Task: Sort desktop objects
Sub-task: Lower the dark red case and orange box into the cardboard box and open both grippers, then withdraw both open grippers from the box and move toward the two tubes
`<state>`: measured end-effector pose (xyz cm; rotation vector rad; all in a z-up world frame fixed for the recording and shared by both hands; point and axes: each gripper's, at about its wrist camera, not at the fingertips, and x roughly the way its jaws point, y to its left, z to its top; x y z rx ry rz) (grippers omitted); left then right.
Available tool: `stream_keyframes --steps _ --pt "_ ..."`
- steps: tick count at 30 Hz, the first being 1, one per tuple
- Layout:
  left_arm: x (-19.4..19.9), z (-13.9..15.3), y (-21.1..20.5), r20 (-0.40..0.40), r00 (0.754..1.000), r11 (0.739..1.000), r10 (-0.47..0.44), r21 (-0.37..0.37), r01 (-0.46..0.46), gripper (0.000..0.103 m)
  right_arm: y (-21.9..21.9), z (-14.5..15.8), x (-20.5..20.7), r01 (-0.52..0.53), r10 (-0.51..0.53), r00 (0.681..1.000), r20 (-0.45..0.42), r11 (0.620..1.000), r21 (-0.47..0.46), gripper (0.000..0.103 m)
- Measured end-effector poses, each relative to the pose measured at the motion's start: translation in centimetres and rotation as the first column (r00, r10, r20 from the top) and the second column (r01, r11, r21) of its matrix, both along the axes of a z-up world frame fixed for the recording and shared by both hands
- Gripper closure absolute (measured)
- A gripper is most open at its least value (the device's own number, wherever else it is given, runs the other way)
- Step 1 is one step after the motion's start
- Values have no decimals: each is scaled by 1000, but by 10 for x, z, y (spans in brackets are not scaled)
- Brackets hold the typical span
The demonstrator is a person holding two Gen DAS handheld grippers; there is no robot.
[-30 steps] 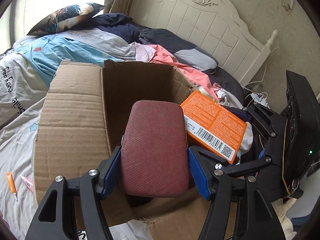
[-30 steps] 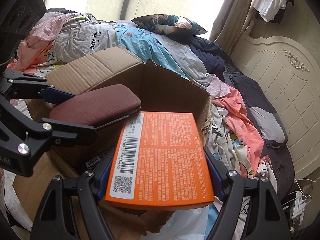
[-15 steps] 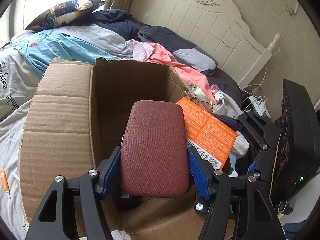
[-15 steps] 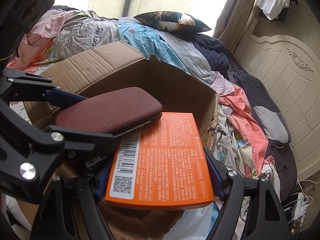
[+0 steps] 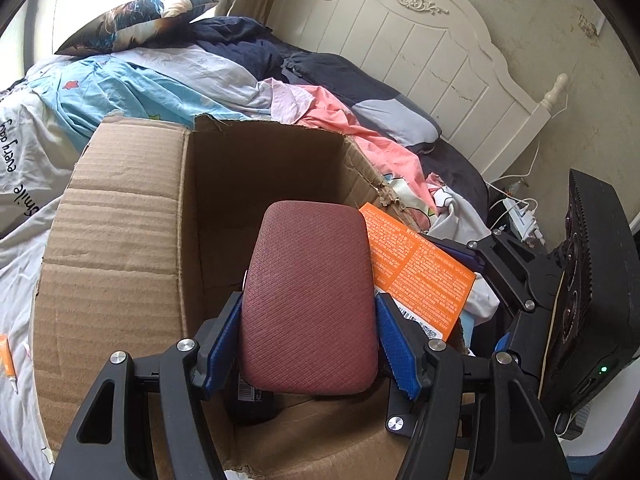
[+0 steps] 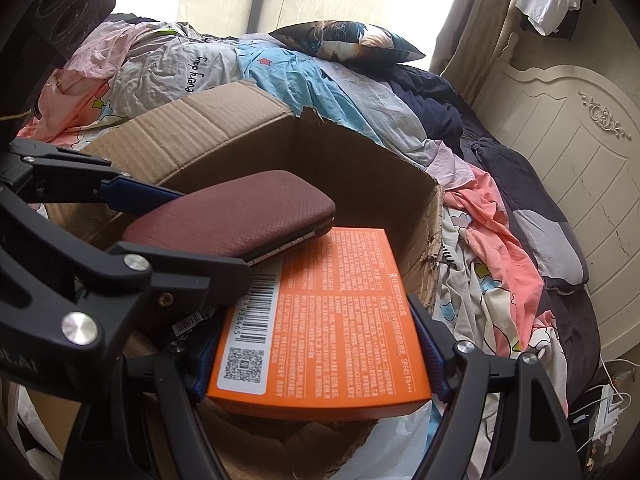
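Observation:
My left gripper [image 5: 310,336] is shut on a maroon textured case [image 5: 310,300], held over the open cardboard box [image 5: 120,240]. My right gripper [image 6: 318,354] is shut on a flat orange box [image 6: 332,324] with a barcode and QR label, held at the cardboard box's [image 6: 208,128] right side. In the right wrist view the maroon case [image 6: 236,216] overlaps the orange box's far left corner. In the left wrist view the orange box [image 5: 416,272] shows just right of the case. A dark item with a barcode [image 5: 250,394] lies inside the cardboard box, mostly hidden under the case.
The cardboard box sits on a bed heaped with bedding and clothes [image 5: 160,80]. A white headboard [image 5: 420,60] stands behind. A patterned pillow [image 6: 344,44] lies at the far end. A small orange tube [image 5: 8,354] lies on the sheet at left. A power strip with cables [image 5: 520,216] sits at right.
Both held objects have shifted deeper over the cardboard box. The orange box has slid further under the right edge of the maroon case.

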<state>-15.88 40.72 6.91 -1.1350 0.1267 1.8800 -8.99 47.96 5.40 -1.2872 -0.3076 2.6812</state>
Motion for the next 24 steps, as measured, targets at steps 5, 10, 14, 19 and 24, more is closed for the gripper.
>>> stream_keyframes --steps 5,10,14,19,24 --pt "-1 3 -4 -7 1000 1000 8 6 -8 40 2 -2 0 2 -1 1000 16 1000 -16 25" --pt "-1 3 -4 -10 1000 1000 6 5 -6 41 0 -1 3 -10 11 1000 25 999 -32 23" --pt "0 3 -4 -14 1000 1000 1 1 -1 41 -3 -1 3 -16 17 999 31 1000 -19 22" --pt "1 2 -5 -16 1000 1000 -8 -2 8 41 -3 -1 3 -16 17 999 33 1000 -26 22" --pt "2 2 -7 -18 1000 1000 -6 -2 6 41 -2 -2 4 -16 17 999 34 999 -34 22"
